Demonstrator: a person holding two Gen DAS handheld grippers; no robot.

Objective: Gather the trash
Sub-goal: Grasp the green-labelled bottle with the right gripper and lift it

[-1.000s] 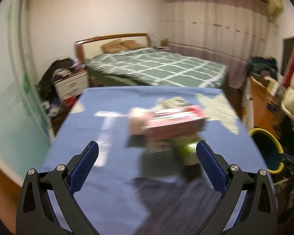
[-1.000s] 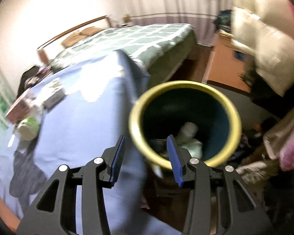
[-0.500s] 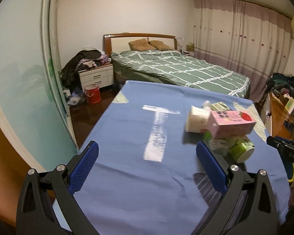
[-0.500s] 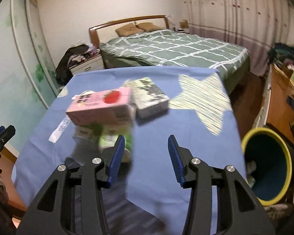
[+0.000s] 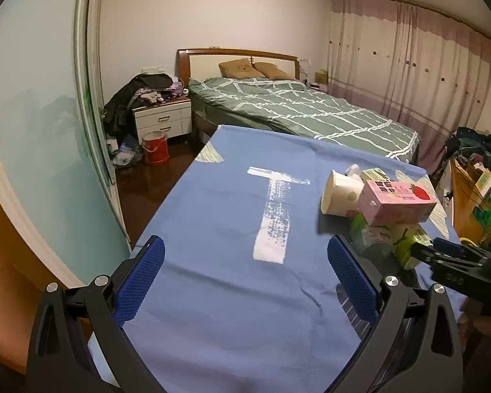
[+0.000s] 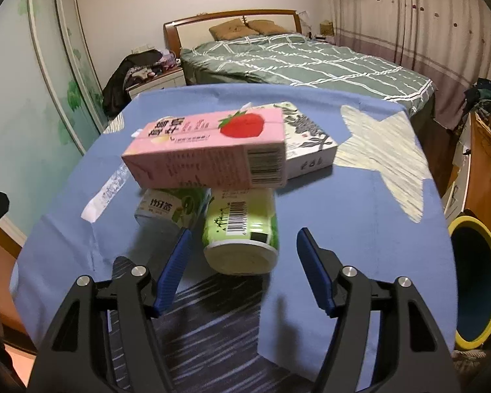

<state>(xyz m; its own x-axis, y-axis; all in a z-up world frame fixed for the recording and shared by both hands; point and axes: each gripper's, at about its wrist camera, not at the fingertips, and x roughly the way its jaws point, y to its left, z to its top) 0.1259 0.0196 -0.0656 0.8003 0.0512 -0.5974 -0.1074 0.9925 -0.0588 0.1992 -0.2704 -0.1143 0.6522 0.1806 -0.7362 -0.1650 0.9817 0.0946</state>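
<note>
A pile of trash lies on the blue tablecloth. A pink strawberry milk carton rests on a green cup lying on its side and a second green cup; a white patterned box lies behind. My right gripper is open, its fingers on either side of the near green cup, not touching it. In the left wrist view my left gripper is open and empty over bare cloth, left of the pile: pink carton, white paper cup, green cup.
A yellow-rimmed dark bin stands on the floor right of the table. A bed lies beyond the table, a nightstand and red bucket to the left, a wooden cabinet at right.
My right gripper swung from above the bin back to the table and closed in on the near green cup. My left gripper's view shifted left, away from the pile.
</note>
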